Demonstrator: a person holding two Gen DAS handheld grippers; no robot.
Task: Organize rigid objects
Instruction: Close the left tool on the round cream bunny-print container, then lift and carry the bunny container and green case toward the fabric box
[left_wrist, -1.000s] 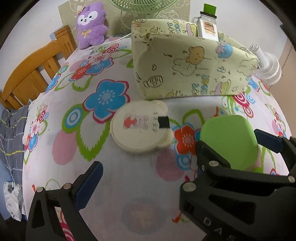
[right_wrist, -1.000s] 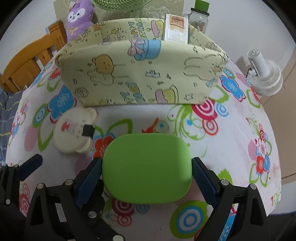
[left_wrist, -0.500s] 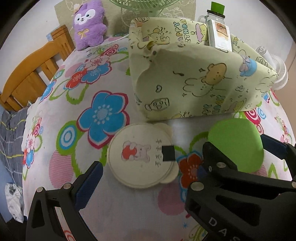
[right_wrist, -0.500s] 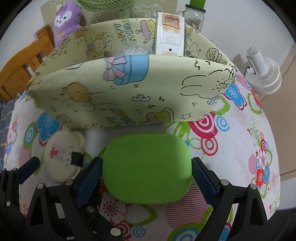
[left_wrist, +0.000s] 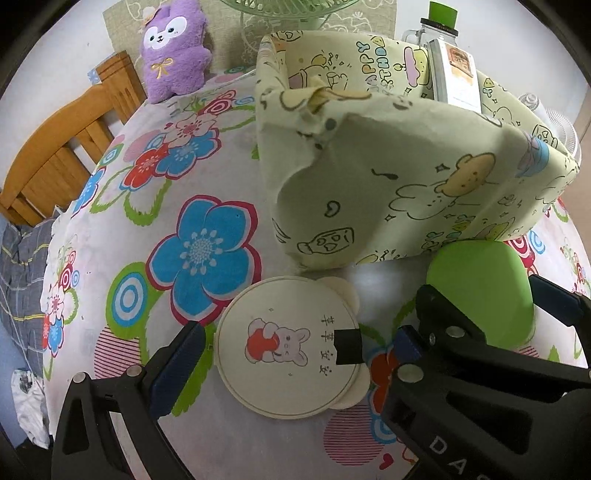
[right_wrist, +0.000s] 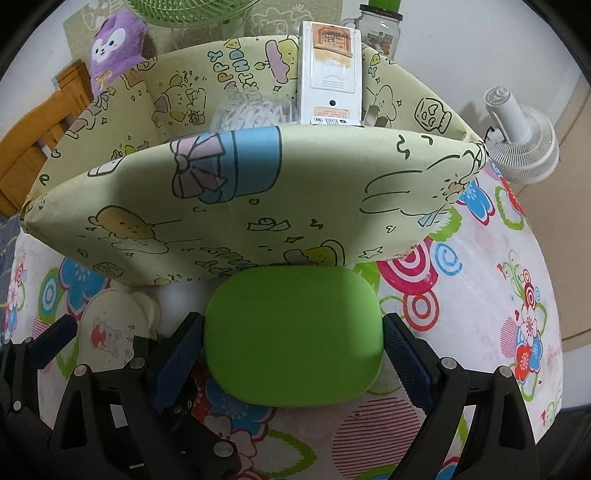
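Reading progress: I judge the task partly done, from how things lie now.
Stowed items: a white remote (right_wrist: 329, 74) stands upright inside the fabric bin (right_wrist: 258, 199), leaning on its far wall; pale crinkled material lies beside it, which I cannot identify.
Item in hand: the right gripper (right_wrist: 293, 354) pinches the green case (right_wrist: 293, 334) across its width, jaws spread wide around it, pads against both sides.
Case location: I hold it just in front of the bin's near wall, below the rim, above the flowered desk (right_wrist: 480, 295).
Left gripper (left_wrist: 295, 350): jaws spread, holding nothing, with the round bear case (left_wrist: 291, 350) lying flat on the desk between them.
Remaining: I must place the green case in the bin, then grasp and stow the bear case.
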